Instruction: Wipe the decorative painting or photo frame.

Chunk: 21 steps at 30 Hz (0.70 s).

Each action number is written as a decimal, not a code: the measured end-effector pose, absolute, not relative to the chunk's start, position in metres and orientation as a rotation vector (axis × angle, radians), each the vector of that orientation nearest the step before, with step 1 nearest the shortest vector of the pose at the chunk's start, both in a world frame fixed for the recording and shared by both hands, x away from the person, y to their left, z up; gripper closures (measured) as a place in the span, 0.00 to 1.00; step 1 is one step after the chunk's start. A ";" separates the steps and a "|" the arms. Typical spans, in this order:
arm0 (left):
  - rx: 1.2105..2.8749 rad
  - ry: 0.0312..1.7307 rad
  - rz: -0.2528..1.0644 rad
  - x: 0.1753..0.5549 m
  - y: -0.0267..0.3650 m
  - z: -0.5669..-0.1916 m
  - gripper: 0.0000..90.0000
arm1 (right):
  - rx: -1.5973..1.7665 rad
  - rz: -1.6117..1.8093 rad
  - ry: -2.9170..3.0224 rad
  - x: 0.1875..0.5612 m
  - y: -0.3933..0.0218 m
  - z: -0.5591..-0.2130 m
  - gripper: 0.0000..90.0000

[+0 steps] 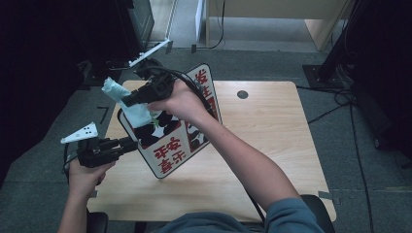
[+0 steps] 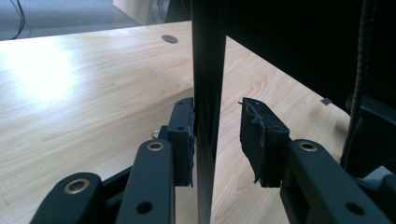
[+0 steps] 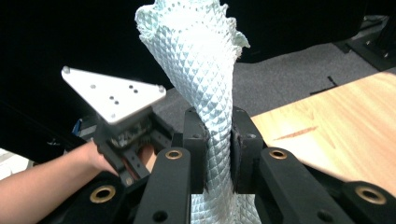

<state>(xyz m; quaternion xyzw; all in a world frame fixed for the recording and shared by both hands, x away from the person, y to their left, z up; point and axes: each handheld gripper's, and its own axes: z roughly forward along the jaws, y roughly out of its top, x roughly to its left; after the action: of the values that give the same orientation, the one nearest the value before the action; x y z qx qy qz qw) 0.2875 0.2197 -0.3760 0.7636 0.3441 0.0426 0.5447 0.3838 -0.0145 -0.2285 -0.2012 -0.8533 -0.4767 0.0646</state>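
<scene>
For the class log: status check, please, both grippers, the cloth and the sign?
Right gripper shut on pale cloth, raised over the sign. Left gripper straddles the sign's edge, one pad touching, the other apart. Nothing in the way on the table.

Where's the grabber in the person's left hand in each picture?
High view: the left gripper is at lower left, its fingers at the panda sign's edge.
Left gripper view: its own fingers rise from the bottom, either side of the sign's dark edge.
Right gripper view: middle left, under its grey plate.
Shared landmark: the wooden table.
</scene>
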 end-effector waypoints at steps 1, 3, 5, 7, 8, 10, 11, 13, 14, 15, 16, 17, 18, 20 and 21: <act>1.812 0.816 0.103 0.288 0.219 -0.377 0.75 | -0.607 -1.442 -2.578 0.385 -0.013 -0.226 0.89; 1.815 0.819 0.109 0.289 0.216 -0.378 0.77 | -0.610 -1.447 -2.582 0.388 -0.009 -0.221 0.89; 1.814 0.824 0.113 0.290 0.214 -0.379 0.79 | -0.616 -1.444 -2.582 0.391 -0.005 -0.218 0.89; 1.810 0.833 0.117 0.291 0.214 -0.380 0.81 | -0.616 -1.433 -2.597 0.394 0.000 -0.217 0.89; 1.811 0.837 0.120 0.291 0.214 -0.381 0.83 | -0.621 -1.421 -2.604 0.396 0.002 -0.218 0.89; 1.808 0.846 0.128 0.291 0.214 -0.380 0.86 | -0.628 -1.398 -2.623 0.399 0.006 -0.222 0.89; 1.809 0.847 0.126 0.291 0.214 -0.380 0.87 | -0.627 -1.388 -2.633 0.400 0.008 -0.226 0.89; 1.808 0.852 0.128 0.291 0.213 -0.380 0.87 | -0.624 -1.386 -2.646 0.402 0.008 -0.230 0.89; 1.805 0.857 0.124 0.291 0.213 -0.380 0.87 | -0.621 -1.381 -2.656 0.402 0.009 -0.231 0.88; 1.804 0.860 0.120 0.291 0.213 -0.380 0.87 | -0.618 -1.379 -2.676 0.402 0.009 -0.233 0.88; 1.805 0.862 0.122 0.291 0.213 -0.380 0.87 | -0.621 -1.373 -2.683 0.402 0.009 -0.234 0.88; 1.808 0.862 0.129 0.290 0.213 -0.380 0.87 | -0.620 -1.376 -2.674 0.403 0.009 -0.235 0.89; 1.809 0.864 0.132 0.290 0.213 -0.380 0.87 | -0.627 -1.376 -2.665 0.403 0.008 -0.235 0.89; 1.811 0.863 0.136 0.290 0.212 -0.380 0.87 | -0.619 -1.385 -2.665 0.403 0.007 -0.236 0.89; 1.811 0.864 0.137 0.290 0.212 -0.380 0.88 | -0.608 -1.399 -2.666 0.403 0.007 -0.237 0.89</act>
<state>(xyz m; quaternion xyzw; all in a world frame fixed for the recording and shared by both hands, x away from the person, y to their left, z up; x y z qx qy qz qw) 0.2897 0.2119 -0.3796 0.7605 0.3628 0.0575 0.5355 0.4028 0.0066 -0.2369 -0.1977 -0.8674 -0.4552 0.0352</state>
